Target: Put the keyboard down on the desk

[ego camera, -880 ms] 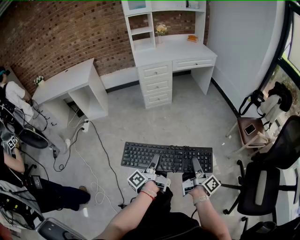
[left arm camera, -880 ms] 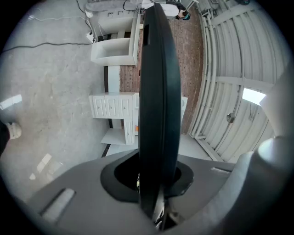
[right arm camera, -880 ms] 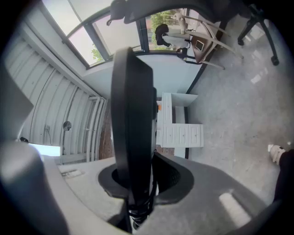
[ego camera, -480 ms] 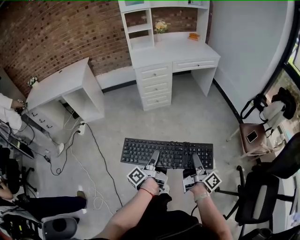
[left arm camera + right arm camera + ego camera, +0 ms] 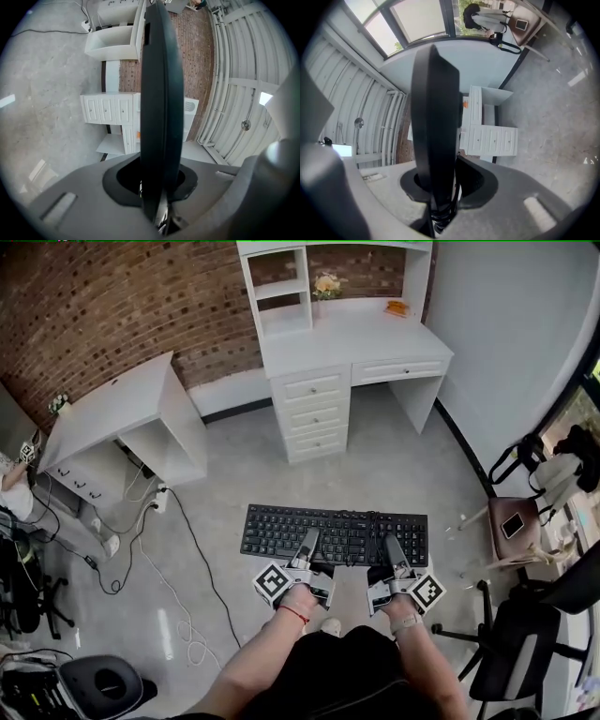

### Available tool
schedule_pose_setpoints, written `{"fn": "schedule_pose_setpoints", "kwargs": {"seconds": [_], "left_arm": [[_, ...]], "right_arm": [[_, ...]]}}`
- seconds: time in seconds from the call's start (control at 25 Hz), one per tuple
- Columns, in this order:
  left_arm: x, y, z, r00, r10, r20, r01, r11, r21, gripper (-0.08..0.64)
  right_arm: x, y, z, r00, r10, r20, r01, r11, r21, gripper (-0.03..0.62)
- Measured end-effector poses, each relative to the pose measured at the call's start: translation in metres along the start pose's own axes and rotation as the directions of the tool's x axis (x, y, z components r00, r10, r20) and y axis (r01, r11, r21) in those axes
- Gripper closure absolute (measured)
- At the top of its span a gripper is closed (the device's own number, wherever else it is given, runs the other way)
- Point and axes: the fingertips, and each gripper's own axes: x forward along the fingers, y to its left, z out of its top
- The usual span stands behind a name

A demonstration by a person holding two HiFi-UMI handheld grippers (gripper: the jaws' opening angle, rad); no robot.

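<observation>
A black keyboard [image 5: 333, 534] hangs level above the grey floor, held by its near edge. My left gripper [image 5: 305, 553] is shut on its left half and my right gripper [image 5: 395, 557] is shut on its right half. In the left gripper view the keyboard [image 5: 161, 93] shows edge-on, clamped in the left gripper [image 5: 159, 206]. The right gripper view shows the same edge-on keyboard [image 5: 436, 122] pinched in the right gripper [image 5: 438, 206]. The white desk [image 5: 352, 334] with hutch and drawers stands ahead against the brick wall.
A second white desk [image 5: 122, 404] stands at the left, with cables [image 5: 187, 549] trailing over the floor. A small stool with a phone [image 5: 514, 524] and black office chairs [image 5: 525, 634] are at the right. Another chair base [image 5: 98, 681] is at the bottom left.
The white desk has drawn a little nearer in the head view. The keyboard stays clamped in both grippers. The seated people at the left have mostly slid out of frame.
</observation>
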Motion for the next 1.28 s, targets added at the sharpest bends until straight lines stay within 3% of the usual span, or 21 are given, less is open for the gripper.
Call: {"fn": "schedule_pose_setpoints", "kwargs": {"seconds": [0.52, 1.28], "left_arm": [[0.079, 0.01, 0.015, 1.0, -0.008, 0.013, 0.008, 1.0, -0.022, 0.503], [0.219, 0.032, 0.056, 0.996, 0.033, 0.079, -0.031, 0.999, -0.022, 0.505]], "right_arm": [[0.072, -0.011, 0.041, 1.0, 0.014, 0.008, -0.014, 1.0, 0.015, 0.512], [0.218, -0.037, 0.105, 0.997, -0.011, -0.074, 0.014, 0.999, 0.044, 0.512]]}}
